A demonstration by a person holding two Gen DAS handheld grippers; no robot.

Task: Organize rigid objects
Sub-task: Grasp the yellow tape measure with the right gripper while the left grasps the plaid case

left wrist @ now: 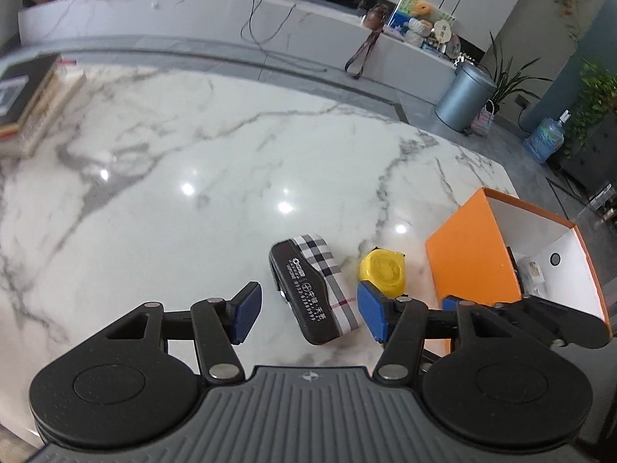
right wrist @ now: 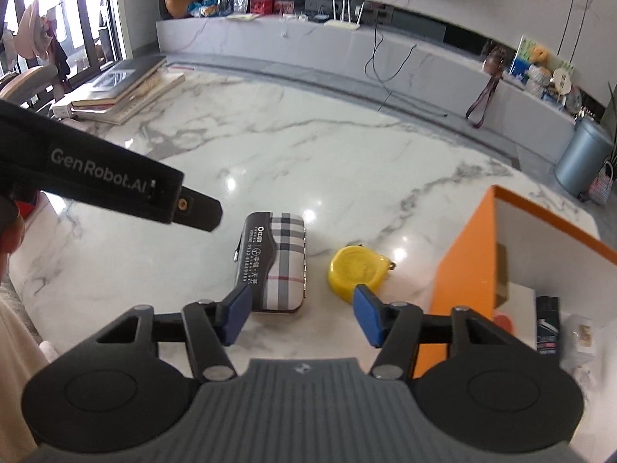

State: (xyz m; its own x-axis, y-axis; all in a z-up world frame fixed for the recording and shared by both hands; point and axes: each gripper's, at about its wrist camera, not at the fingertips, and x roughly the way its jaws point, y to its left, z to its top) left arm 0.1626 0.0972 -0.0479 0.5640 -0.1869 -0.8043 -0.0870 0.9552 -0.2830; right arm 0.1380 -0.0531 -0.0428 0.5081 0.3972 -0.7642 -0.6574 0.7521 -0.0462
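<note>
From the left wrist, the left gripper (left wrist: 308, 310) is seen with its jaws apart, nothing pressed between the blue pads; the plaid case (left wrist: 316, 289) lies on the marble table (left wrist: 193, 146) between them, the yellow tape measure (left wrist: 382, 271) just beside it, and the open orange box (left wrist: 472, 266) stands further right. From the right wrist, the right gripper (right wrist: 302, 314) is likewise spread and empty above the table, the plaid case (right wrist: 275, 262) near its left pad, the tape measure (right wrist: 356, 270) near its right, the orange box (right wrist: 462, 270) at the right edge. A stack of books (right wrist: 123, 90) lies far left.
</note>
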